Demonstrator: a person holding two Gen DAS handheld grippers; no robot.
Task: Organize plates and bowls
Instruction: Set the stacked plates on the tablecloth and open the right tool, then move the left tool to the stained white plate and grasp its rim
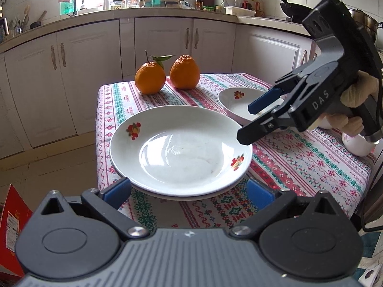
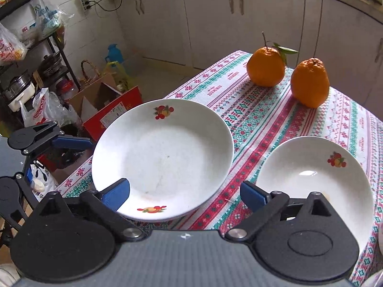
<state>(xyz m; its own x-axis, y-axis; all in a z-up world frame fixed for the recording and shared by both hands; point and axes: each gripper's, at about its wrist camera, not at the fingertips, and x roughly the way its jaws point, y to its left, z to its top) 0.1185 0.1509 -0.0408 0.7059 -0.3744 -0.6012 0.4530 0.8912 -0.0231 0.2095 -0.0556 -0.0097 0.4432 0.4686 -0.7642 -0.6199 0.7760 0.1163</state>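
On patterned-cloth counter point(image 2: 251, 124): two stacked white floral plates point(image 2: 162, 157), one white floral bowl point(image 2: 311, 179), two oranges point(image 2: 265, 65); both claws, left claw point(image 1: 189, 191) and right claw point(image 2: 185, 191), spread, empty.

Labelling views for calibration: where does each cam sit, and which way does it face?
Left wrist: on the left gripper, looking down across the stacked plates to the cabinets; shows the right gripper and gloved hand.
Right wrist: on the right gripper, jaws open and empty, facing the plates and smaller plate; the left gripper shows at the left edge.
Shared: plates, smaller plate, oranges, tablecloth.
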